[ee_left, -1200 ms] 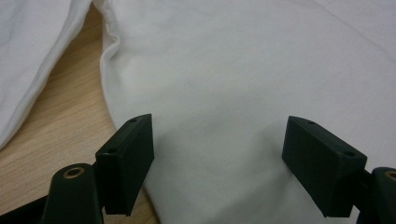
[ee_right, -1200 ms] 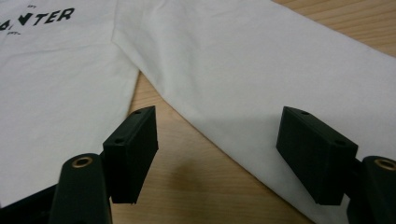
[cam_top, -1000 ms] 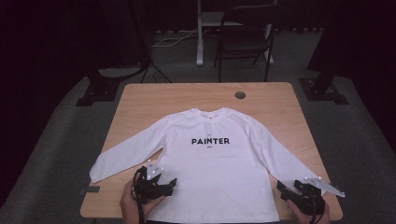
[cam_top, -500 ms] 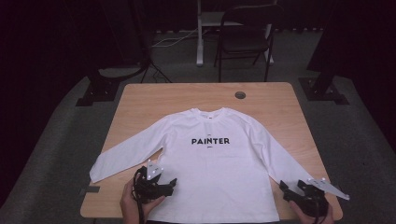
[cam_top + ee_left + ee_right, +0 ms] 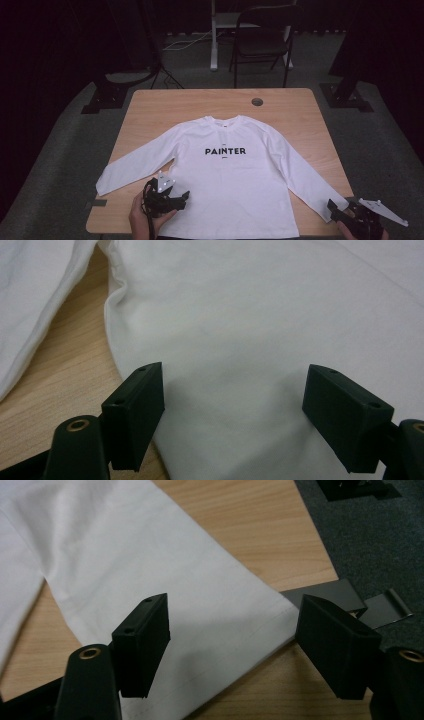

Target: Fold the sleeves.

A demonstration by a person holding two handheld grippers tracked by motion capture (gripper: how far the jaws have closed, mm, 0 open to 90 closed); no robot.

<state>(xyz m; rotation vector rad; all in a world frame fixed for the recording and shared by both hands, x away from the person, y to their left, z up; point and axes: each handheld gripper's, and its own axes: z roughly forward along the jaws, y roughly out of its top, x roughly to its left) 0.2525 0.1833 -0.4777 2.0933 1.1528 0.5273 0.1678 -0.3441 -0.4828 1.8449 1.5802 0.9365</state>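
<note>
A white long-sleeved shirt (image 5: 225,170) printed PAINTER lies flat, face up, on the wooden table (image 5: 200,102), sleeves spread to both sides. My left gripper (image 5: 184,196) rests open over the shirt's lower left body; in the left gripper view its jaws stand wide apart over white cloth (image 5: 235,340), near the side seam. My right gripper (image 5: 334,207) sits at the table's front right corner, open, by the cuff of the shirt's right-hand sleeve (image 5: 310,180). In the right gripper view the cuff (image 5: 225,625) lies between the wide jaws, unpinched.
A round cable hole (image 5: 257,102) is in the table's far side. A dark folding chair (image 5: 262,42) and stand legs stand behind the table on grey carpet. Black tape strips (image 5: 345,597) stick out at the right table edge.
My right gripper has slid outward to the right along the front edge, toward the sleeve cuff. The left gripper and the shirt have not moved.
</note>
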